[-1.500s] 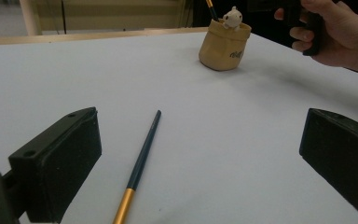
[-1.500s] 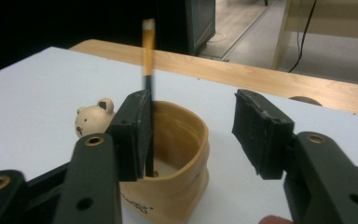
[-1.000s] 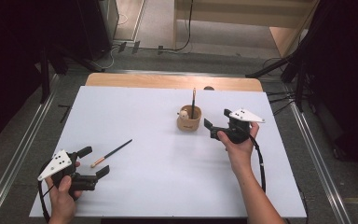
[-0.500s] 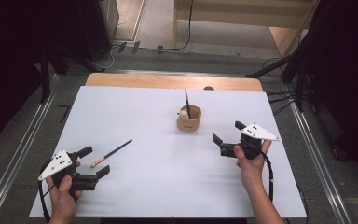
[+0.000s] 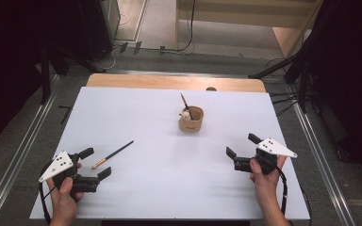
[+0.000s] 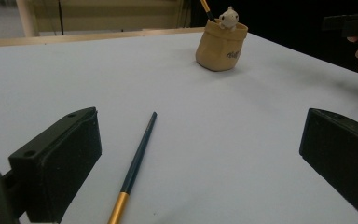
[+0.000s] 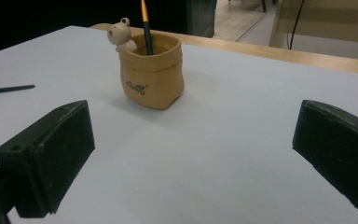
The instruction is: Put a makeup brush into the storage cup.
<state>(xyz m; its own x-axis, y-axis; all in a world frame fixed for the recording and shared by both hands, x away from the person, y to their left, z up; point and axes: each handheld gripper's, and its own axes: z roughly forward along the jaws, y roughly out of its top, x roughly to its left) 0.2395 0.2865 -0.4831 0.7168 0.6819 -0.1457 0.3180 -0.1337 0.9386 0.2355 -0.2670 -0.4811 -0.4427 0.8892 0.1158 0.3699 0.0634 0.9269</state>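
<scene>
Your left gripper (image 5: 90, 165) sits at the near left of the desk (image 5: 146, 117), jaws wide, nothing between them. The loose brush (image 5: 113, 154) lies flat just ahead of it, gold end toward you, dark tip pointing up and right toward the cup. In the left gripper view the brush (image 6: 136, 164) runs up between the two jaws but closer to the left one, touching neither.

Your right gripper (image 5: 241, 150) is at the near right, also spread wide and empty, aimed left toward the middle of the desk. Bare desk under it, well apart from the cup.

Farther back, mid-desk, the cup (image 5: 191, 121) stands upright with a small bear figure (image 7: 121, 32) on its rim. One brush (image 5: 185, 104) is already standing in it, leaning to the left and away from you.

Progress, judged from the layout: roughly half. One brush in the cup, one left on the desk. What's left for you: close the left gripper on the loose brush, lift, carry it to the cup, drop it in tip-up or as matched. Grasp not yet begun.
</scene>
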